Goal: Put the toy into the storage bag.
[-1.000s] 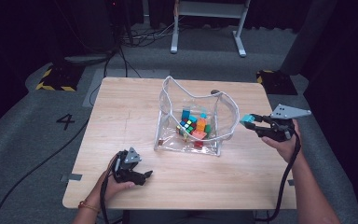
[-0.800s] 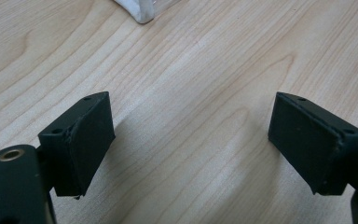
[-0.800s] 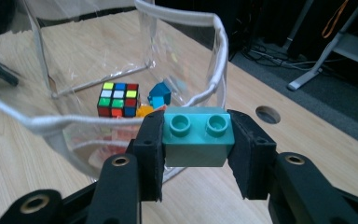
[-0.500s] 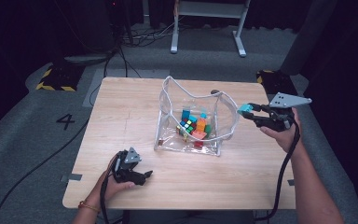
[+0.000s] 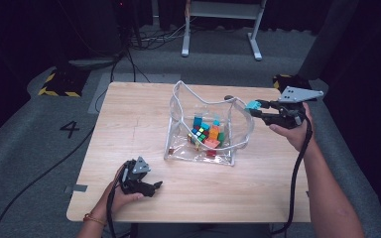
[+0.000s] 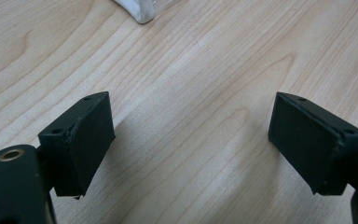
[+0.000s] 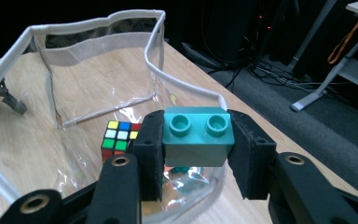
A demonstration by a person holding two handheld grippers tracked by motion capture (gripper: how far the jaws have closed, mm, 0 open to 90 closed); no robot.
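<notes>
A clear plastic bag (image 5: 206, 148) with a white rim stands open in the middle of the table, holding several coloured blocks and a Rubik's cube (image 7: 119, 140). My right gripper (image 5: 254, 108) hovers just past the bag's right rim, shut on a teal two-stud brick (image 7: 198, 136); the bag's rim (image 7: 98, 28) curves below and ahead of the brick. Near the table's front left, my left gripper (image 5: 154, 187) rests low over bare wood, its jaws spread wide with nothing between them (image 6: 191, 144). A corner of the bag (image 6: 140, 11) lies ahead of it.
The wooden table (image 5: 129, 119) has free room to the left and front of the bag. Grey carpet with a taped "4" (image 5: 72, 129) surrounds it. A white desk frame (image 5: 221, 29) and cables lie beyond the far edge.
My right gripper has lifted the teal brick and carried it left toward the bag's right rim. The left gripper has stayed put.
</notes>
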